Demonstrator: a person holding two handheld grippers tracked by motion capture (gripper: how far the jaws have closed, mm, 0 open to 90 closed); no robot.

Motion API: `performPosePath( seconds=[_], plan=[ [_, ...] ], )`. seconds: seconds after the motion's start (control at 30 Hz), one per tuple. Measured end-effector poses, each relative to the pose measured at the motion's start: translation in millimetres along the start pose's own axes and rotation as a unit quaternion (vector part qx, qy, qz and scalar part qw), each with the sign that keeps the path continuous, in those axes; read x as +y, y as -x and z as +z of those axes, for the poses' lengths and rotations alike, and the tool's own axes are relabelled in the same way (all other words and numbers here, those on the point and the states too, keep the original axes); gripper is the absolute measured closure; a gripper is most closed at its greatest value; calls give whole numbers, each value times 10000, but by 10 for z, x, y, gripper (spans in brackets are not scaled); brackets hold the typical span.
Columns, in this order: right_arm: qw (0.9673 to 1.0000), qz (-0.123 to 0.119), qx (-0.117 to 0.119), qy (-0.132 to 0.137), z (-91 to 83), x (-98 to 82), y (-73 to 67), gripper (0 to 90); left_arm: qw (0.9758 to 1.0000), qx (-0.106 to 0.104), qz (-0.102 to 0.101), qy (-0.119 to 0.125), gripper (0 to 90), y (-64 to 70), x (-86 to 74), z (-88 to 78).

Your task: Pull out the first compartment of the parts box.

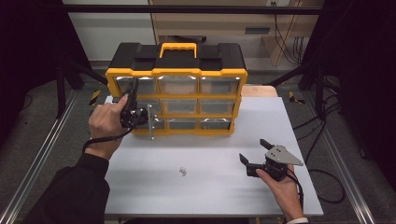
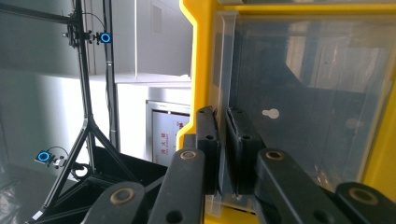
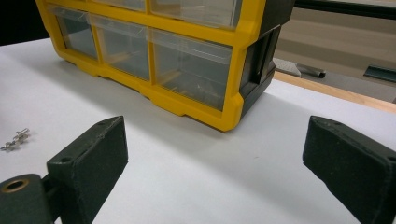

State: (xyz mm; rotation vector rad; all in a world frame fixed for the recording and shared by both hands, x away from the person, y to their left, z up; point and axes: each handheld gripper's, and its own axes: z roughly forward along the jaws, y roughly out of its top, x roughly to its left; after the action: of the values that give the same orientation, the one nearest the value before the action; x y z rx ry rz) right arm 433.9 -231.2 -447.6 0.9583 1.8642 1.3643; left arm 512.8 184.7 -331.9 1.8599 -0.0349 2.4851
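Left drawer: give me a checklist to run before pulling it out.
1. Left gripper shut on the drawer's front lip: ok.
2. Grip squarely centred on the lip: cannot tell.
3. Right gripper open, off the organizer: ok.
4. Table in front of the drawer free for its travel: ok; the small screws lie nearer the person.
5. Organizer braced against sliding: not ok, nothing holds it.

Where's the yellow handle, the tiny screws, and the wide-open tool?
yellow handle (image 1: 178,47), high view, its top bar.
tiny screws (image 1: 183,171), high view, middle of the little pile.
wide-open tool (image 1: 255,152), high view, between its tips.
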Motion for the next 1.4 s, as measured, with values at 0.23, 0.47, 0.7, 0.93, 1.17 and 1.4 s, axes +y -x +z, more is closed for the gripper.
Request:
performPosePath(
  seconds=[0.23, 0.47, 0.7, 0.93, 1.17, 1.4],
  plan=[
    [10000, -4, 4, -4, 1, -1, 0, 67, 10000, 7, 30, 6, 838, -9, -8, -34],
    [10000, -1, 0, -6, 2, -1, -1, 67, 10000, 9, 37, 23, 838, -17, -11, -63],
    [10000, -5, -1, 5, 1, 0, 1, 67, 10000, 16, -8, 57, 838, -25, -13, -94],
    [10000, 1, -3, 5, -2, 2, -1, 67, 10000, 10, 17, 44, 838, -37, -13, -128],
    [10000, -7, 10, 27, 2, 1, -1, 67, 10000, 10, -10, 83, 838, -44, -21, -155],
    [10000, 0, -5, 19, -3, 5, -2, 67, 9999, 28, 25, 109, 838, -56, -23, -183]
  ],
)
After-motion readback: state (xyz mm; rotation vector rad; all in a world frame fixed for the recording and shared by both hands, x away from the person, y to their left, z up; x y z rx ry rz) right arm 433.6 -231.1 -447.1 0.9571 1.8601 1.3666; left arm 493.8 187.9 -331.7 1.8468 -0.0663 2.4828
